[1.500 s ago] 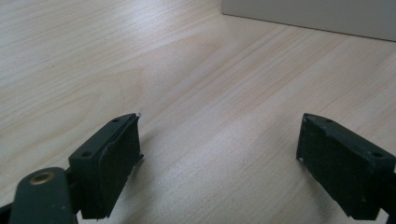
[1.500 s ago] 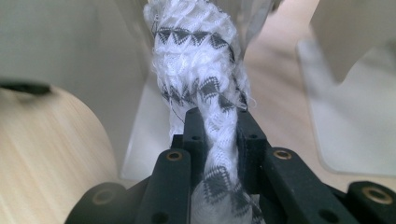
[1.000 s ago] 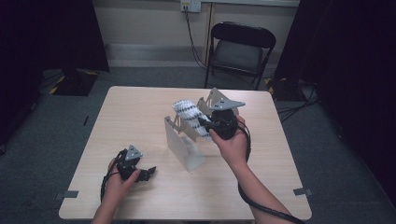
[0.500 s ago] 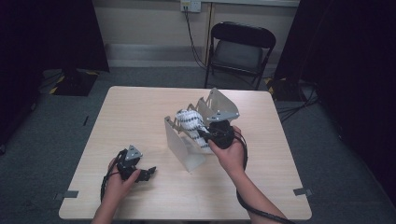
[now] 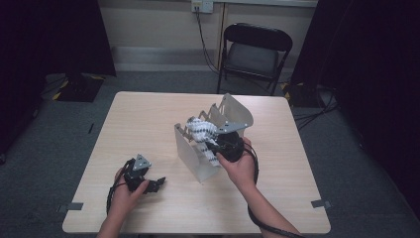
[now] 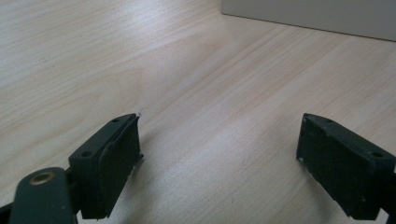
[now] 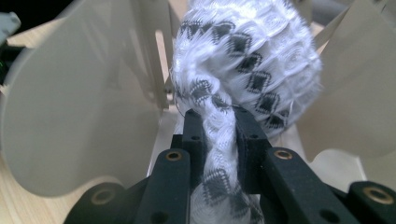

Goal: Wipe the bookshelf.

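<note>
Dark curtains and a folding chair frame the back of the room, and in front of them stands a pale wooden table that carries everything in play. Largest on it is a grey rack of upright, rounded plates with slots between them, standing near the table's middle. Draped into that rack is a white cloth with black diamond marks, its bulk bunched up above and between the plates while a twisted tail runs down toward the person. The right gripper is closed on that tail, the fabric pinched flat between its black jaws (the right gripper view shows this plainly, cloth ballooning just beyond the tips). The cloth looks light, soft and limp, with a knitted texture that should grip well and not slip; it will sag and catch on plate edges, so holding the roped tail near the bunch seems the best purchase. Its long axis runs from the jaws away and upward into the rack, bunched end pointing away from the person. The left gripper rests low on the table near the front left, jaws spread wide and holding nothing.
</note>
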`<action>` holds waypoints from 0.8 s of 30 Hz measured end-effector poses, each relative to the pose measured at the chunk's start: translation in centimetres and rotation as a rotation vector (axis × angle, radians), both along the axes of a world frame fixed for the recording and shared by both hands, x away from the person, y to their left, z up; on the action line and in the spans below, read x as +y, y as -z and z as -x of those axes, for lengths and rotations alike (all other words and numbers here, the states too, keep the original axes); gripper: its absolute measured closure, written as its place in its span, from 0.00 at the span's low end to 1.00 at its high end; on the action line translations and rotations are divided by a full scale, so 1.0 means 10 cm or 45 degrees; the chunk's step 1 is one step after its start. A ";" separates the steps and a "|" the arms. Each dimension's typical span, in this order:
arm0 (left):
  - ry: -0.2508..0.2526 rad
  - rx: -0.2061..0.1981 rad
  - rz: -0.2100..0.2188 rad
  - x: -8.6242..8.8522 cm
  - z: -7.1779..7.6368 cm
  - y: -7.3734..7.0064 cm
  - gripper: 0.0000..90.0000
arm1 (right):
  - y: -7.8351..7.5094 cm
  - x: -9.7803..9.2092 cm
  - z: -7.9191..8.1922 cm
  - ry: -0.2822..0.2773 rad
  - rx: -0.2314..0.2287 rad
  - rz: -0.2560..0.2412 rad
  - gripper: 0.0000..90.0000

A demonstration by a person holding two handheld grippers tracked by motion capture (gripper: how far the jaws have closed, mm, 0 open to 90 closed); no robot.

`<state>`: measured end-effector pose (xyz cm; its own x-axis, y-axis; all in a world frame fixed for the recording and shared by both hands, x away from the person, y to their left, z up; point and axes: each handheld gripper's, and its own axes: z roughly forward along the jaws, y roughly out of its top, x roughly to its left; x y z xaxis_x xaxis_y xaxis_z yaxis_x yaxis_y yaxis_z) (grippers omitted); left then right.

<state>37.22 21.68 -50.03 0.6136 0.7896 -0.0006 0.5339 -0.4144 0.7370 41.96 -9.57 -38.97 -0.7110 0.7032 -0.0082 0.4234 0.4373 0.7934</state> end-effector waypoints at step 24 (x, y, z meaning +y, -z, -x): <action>0.000 0.000 0.000 0.00 0.00 0.00 0.15 | 0.82 -0.06 0.05 0.023 0.205 0.047 0.86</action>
